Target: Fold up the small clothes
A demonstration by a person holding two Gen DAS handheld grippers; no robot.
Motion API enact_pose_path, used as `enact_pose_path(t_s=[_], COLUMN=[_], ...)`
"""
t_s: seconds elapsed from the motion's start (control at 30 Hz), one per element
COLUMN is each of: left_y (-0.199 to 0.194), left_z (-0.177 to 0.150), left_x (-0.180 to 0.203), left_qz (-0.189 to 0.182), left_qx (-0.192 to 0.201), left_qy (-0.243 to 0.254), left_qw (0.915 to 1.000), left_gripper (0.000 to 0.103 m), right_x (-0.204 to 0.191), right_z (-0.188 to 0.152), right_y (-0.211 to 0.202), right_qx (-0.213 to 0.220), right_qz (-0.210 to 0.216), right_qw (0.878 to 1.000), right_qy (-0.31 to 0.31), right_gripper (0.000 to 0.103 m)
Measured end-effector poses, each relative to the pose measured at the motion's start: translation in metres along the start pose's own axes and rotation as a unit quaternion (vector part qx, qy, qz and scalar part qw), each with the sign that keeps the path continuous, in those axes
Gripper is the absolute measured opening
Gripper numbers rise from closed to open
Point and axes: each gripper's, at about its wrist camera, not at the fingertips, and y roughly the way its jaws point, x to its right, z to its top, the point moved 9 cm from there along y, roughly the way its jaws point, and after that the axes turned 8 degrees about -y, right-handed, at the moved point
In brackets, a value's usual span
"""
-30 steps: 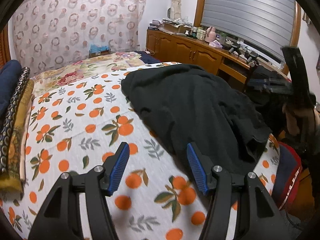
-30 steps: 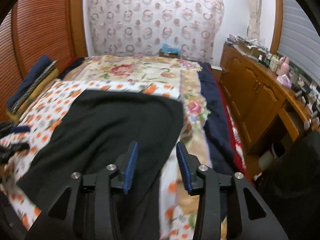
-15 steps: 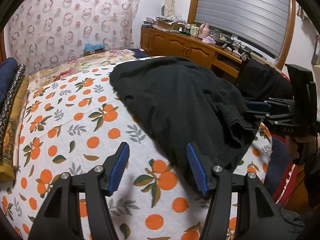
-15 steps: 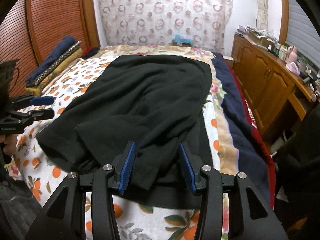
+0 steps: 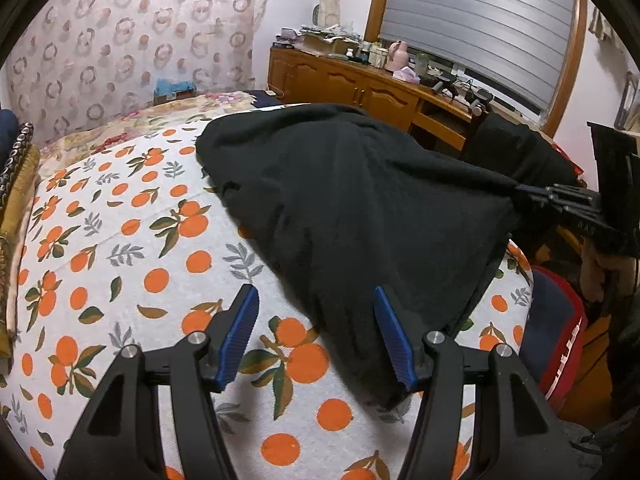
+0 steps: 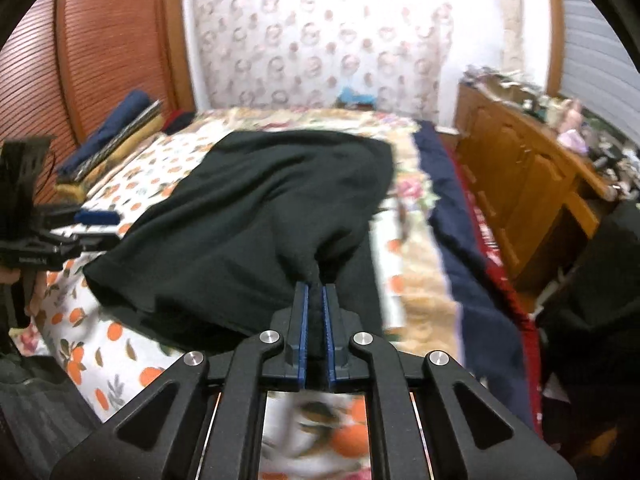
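Observation:
A black garment (image 5: pixel 352 208) lies spread on the bed's orange-print sheet (image 5: pixel 120 248); it also shows in the right wrist view (image 6: pixel 248 216). My right gripper (image 6: pixel 315 296) is shut on the garment's near right edge and lifts it into a taut ridge. In the left wrist view the right gripper (image 5: pixel 524 194) pinches that edge at the far right. My left gripper (image 5: pixel 314 328) is open, hovering over the garment's near left corner, which lies between its blue pads. The left gripper (image 6: pixel 96 222) also appears at the left of the right wrist view.
Folded dark-blue and yellow blankets (image 6: pixel 108 140) lie along the bed's left side by the wooden wardrobe (image 6: pixel 100 40). A cluttered wooden dresser (image 5: pixel 360 84) stands past the bed. A red and navy blanket (image 6: pixel 472 240) hangs along the bed's right edge.
My right gripper has closed on the garment's near right edge and pulled it up and taut. My left gripper has moved closer to the garment's left corner and stays open.

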Motion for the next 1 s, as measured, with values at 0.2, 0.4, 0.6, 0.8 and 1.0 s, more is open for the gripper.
enact_pose_path(t_s=[0.2, 0.4, 0.6, 0.8, 1.0], left_y=[0.005, 0.009, 0.014, 0.007, -0.025], left_z=[-0.005, -0.016, -0.031, -0.03, -0.009], left_x=[-0.001, -0.002, 0.012, 0.023, 0.02], left_qz=[0.01, 0.004, -0.024, -0.033, -0.029], left_qx=[-0.01, -0.028, -0.058, -0.057, -0.012], left_qy=[-0.003, -0.009, 0.003, 0.023, 0.028], left_qw=[0.9999, 0.9996, 0.9981, 0.9976, 0.9991], left_gripper=[0.059, 0.059, 0.049, 0.005, 0.004], right_x=[0.016, 0.018, 0.022, 0.018, 0.013], right_z=[-0.023, -0.022, -0.017, -0.021, -0.019], right_y=[0.006, 0.016, 0.024, 0.031, 0.023], right_qx=[-0.03, -0.025, -0.02, -0.026, -0.018], right_qz=[-0.01, -0.012, -0.004, 0.008, 0.018], right_qw=[0.999, 0.999, 1.0, 0.999, 0.999], right_qy=[0.004, 0.016, 0.024, 0.028, 0.031], right_gripper=[0.004, 0.028, 0.044, 0.045, 0.049])
